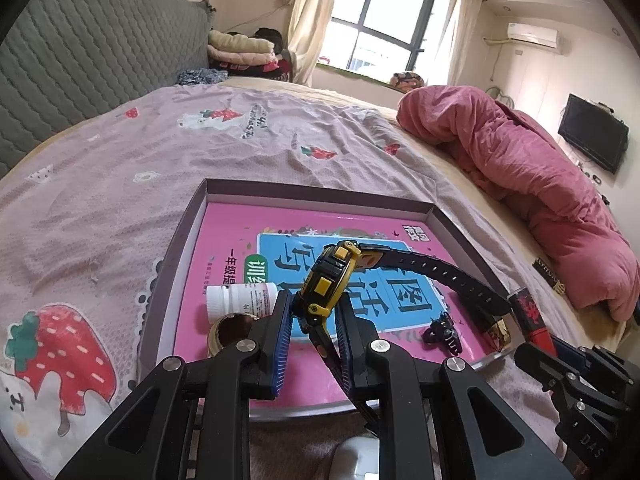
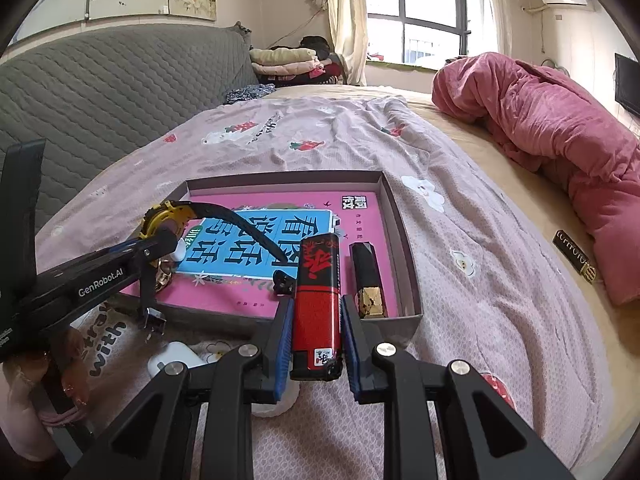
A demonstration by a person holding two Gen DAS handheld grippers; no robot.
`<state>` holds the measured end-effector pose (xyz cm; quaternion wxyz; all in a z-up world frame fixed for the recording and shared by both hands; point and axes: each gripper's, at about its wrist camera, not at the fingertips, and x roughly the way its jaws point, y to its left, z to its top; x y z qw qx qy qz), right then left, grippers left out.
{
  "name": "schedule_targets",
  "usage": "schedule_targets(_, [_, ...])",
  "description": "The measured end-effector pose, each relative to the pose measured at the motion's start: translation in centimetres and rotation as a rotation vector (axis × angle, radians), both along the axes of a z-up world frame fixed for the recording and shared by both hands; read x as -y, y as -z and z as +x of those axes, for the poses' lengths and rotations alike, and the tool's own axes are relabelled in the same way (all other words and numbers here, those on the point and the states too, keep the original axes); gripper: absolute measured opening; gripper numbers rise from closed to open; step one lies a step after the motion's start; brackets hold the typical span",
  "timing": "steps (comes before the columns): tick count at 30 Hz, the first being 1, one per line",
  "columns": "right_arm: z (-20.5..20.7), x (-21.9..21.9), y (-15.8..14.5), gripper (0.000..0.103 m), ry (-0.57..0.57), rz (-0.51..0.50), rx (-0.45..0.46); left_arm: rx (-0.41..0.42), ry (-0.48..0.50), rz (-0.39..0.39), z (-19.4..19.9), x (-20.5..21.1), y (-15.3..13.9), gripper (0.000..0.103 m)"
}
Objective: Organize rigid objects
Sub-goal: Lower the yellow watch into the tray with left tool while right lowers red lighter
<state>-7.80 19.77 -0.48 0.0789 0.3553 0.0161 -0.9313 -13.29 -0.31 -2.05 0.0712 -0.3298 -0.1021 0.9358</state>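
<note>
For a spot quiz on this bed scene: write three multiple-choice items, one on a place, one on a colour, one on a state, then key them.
1. Where is the white pill bottle?
A. inside the box
B. on the red quilt
C. on the windowsill

2. What colours is the lighter?
A. green and white
B. red and black
C. all silver

3. What does the left gripper hold?
A. nothing
B. a book
C. the yellow-and-black watch

Key: A, it lies on the pink book in the box; B, black top, red body; C, both pads press the watch case.
</note>
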Motion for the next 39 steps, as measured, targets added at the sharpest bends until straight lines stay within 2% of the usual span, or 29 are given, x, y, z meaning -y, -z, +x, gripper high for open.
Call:
schedule_targets(15, [-1.6,0.1,0.0,0.023,0.023,0.023,0.013,-0.034,0.082,-0.081,-0.6,-2.0,-0.1,0.022])
schedule_targets(21, [-1.6,-0.7,-0.1,0.023,0.051,0.023,0.011,-0.070,0.123,-0.072,-0.5,-2.9,-0.9,0.022])
schedule_targets(25, [-1.8,-1.3,0.0,0.023,0.072,0.019,0.019,-0.034,0.139,-0.033,-1.2,-3.1,-0.5,0.022])
schedule_targets(30, [-2.3,-1.4,-0.1,0.023,0.082,0.015,0.020,-0.007,0.146,-0.020,-1.6,-3.0,0.0,0.022])
schedule_targets(34, [-2.7,-1.0,-0.1,0.023,0.069,0.018,0.017,0.010,0.135,-0.063,-1.9,-3.1,0.3,0.022])
schedule_targets(39, [-3.2,0.2,0.0,0.023,0.031,0.022,0.019,0.049,0.111,-0.076,-2.4,-2.3,0.9,0.022])
